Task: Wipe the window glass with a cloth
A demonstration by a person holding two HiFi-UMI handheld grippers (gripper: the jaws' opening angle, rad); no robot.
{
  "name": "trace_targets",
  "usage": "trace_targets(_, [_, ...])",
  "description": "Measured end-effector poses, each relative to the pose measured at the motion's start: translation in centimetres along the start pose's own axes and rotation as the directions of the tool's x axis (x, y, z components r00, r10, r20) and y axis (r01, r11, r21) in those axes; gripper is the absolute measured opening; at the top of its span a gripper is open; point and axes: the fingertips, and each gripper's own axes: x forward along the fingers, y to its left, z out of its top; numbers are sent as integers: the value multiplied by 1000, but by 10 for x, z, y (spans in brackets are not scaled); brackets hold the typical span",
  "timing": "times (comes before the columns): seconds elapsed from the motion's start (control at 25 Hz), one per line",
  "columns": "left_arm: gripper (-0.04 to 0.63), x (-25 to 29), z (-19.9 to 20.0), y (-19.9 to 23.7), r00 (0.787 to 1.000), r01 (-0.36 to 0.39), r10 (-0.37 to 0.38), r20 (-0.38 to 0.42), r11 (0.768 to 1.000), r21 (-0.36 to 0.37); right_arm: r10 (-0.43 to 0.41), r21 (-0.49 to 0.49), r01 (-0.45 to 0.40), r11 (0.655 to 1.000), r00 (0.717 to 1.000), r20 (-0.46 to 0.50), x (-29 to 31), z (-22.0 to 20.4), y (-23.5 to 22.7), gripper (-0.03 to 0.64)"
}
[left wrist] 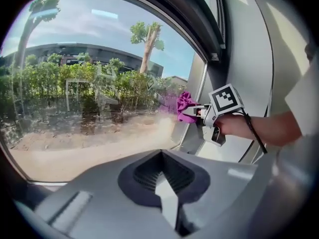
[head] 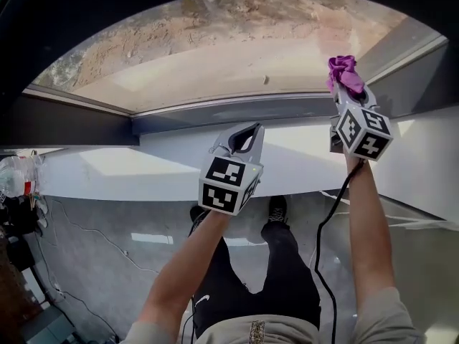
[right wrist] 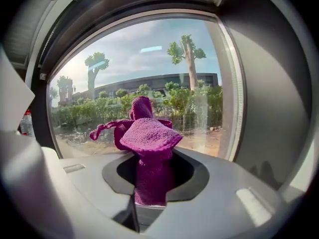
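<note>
The window glass (head: 215,41) fills the top of the head view, with sandy ground and trees outside. A purple knitted cloth (head: 344,72) is bunched in my right gripper (head: 347,86), which is shut on it near the glass's right edge. In the left gripper view the cloth (left wrist: 185,107) sits at the pane beside its own faint reflection; whether it touches I cannot tell. The right gripper view shows the cloth (right wrist: 149,138) rising out of the right gripper (right wrist: 149,203). My left gripper (head: 242,136) hangs lower, over the sill, shut and empty, and its jaws (left wrist: 167,198) meet in its own view.
A white sill (head: 143,167) runs under the dark window frame (head: 64,120). A grey upright frame post (right wrist: 269,108) stands just right of the cloth. A black cable (head: 323,228) trails from the right gripper. Clutter (head: 18,192) lies on the floor at the left.
</note>
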Motion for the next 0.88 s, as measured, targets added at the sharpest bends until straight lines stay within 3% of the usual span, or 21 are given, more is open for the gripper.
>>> trace_targets(0.28, [0, 33, -3, -29, 999, 25, -24, -32, 1000, 9, -149, 146, 147, 978, 989, 4, -6, -11, -92, 130])
trace_targets(0.6, [0, 44, -16, -37, 999, 22, -22, -40, 1000, 0, -351, 258, 363, 896, 932, -92, 0, -54, -139, 130])
trace_targets(0.76, [0, 40, -24, -25, 999, -1, 0, -40, 1000, -24, -423, 231, 455, 860, 889, -174, 7, -83, -152, 132])
trace_targets(0.88, [0, 33, -23, -15, 1000, -14, 13, -21, 999, -37, -403, 200, 438, 876, 894, -195, 15, -89, -143, 130])
